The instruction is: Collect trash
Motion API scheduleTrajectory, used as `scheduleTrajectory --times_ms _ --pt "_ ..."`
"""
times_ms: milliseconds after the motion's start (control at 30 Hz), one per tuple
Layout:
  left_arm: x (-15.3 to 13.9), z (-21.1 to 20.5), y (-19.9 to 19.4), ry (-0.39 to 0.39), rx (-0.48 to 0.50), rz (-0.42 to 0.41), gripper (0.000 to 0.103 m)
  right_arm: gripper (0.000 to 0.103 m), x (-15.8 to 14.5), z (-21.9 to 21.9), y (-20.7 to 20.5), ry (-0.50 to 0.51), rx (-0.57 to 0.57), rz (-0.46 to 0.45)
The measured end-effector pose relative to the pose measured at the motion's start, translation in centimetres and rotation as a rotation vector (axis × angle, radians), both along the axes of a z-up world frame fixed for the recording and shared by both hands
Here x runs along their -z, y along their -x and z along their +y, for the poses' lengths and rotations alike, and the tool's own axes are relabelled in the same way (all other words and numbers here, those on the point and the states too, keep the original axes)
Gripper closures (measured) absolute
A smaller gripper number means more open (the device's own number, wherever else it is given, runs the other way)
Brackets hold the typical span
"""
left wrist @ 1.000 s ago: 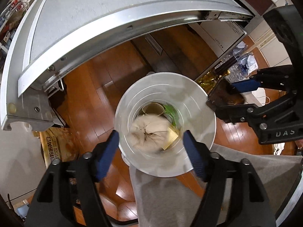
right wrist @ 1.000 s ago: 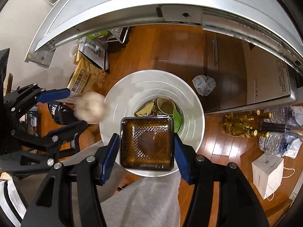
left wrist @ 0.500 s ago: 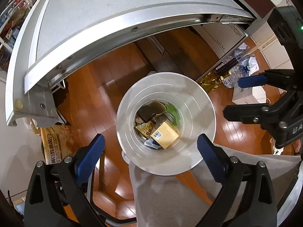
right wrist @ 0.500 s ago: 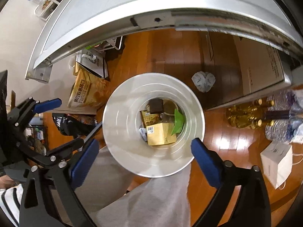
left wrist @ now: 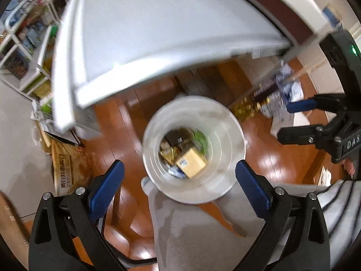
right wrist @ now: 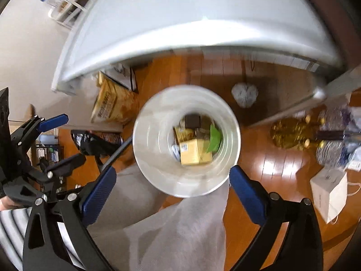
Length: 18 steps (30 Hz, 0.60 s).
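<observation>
On the left, a printed yellow-brown bag (left wrist: 67,167) lies on the wooden floor (left wrist: 266,155) under the edge of the grey tabletop (left wrist: 171,31). The left tool (left wrist: 179,176) points steeply down with its blue pads spread wide and nothing between them. Directly below the gap stands the white trash bin (left wrist: 225,133), well apart from the pads. At the bin's bottom lies the trash: a yellow box (left wrist: 191,162), a dark brown tray (left wrist: 174,136) and a green wrapper (left wrist: 200,139), all blurred. A person's grey-clad leg (left wrist: 191,232) runs up to the bin's near rim.

In the right wrist view, the right tool (right wrist: 172,178) is likewise wide open and empty, its pads flanking the near rim of the same bin (right wrist: 155,122) from above without touching it. Further right, a crumpled white bag (right wrist: 244,94) sits on the floor, then a cluster of bottles (right wrist: 293,133) and a white paper bag (right wrist: 329,192).
</observation>
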<state>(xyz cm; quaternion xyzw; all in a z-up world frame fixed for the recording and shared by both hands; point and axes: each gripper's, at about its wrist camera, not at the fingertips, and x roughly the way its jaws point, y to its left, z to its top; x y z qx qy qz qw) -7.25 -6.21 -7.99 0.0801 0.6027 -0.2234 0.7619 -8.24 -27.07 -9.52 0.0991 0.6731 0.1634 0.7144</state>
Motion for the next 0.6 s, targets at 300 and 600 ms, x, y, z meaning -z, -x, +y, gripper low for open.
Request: scheduleTrajectory --times_ms 300,600 --pt "-7.8 2.2 -3.2 0.023 -0.177 -0.251 0.004 0.005 -10.1 -1.2 -2.7 -0.022 0.082 -0.325" --pt "-11.1 3.8 -6.6 0.014 -0.307 -0.400 0.004 0.005 -14.4 -1.3 -5.7 0.030 0.121 -0.575"
